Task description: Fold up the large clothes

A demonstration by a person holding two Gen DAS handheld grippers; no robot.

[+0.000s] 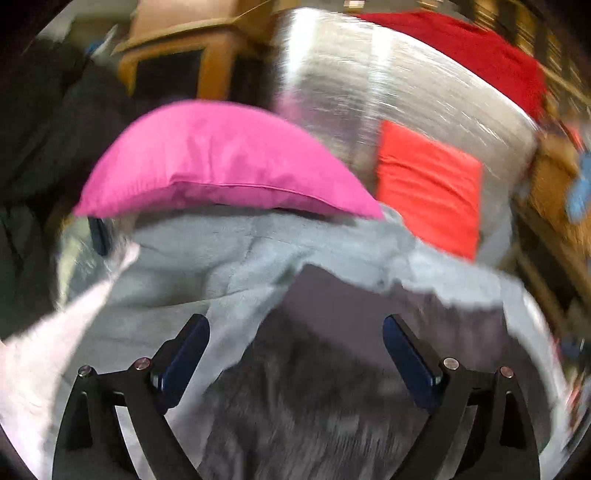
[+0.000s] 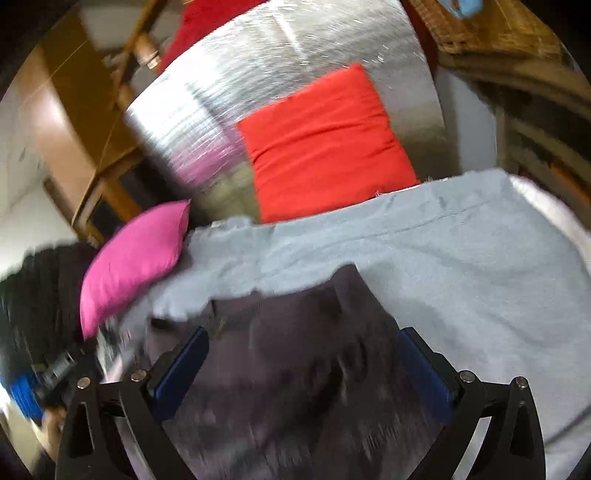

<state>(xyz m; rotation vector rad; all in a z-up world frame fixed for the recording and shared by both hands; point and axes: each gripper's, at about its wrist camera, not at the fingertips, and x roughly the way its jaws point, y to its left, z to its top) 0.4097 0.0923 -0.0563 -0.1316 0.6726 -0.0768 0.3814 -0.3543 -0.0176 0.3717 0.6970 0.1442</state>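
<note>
Pillow (image 1: 221, 162) behind garment (image 1: 207, 254) (prob. touching)

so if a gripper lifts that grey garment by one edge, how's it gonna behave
The grey garment would probably drape and sag, since it already lies in soft folds with a turned-back edge. Its fleecy surface suggests the pads would hold it without slipping. It spreads wide, so it may drag the pink cushion touching it.

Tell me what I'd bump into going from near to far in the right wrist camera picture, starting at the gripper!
right gripper, open → dark purple-grey cloth → light grey garment → orange-red cushion → shiny silver surface → dark red cloth at the far end.
</note>
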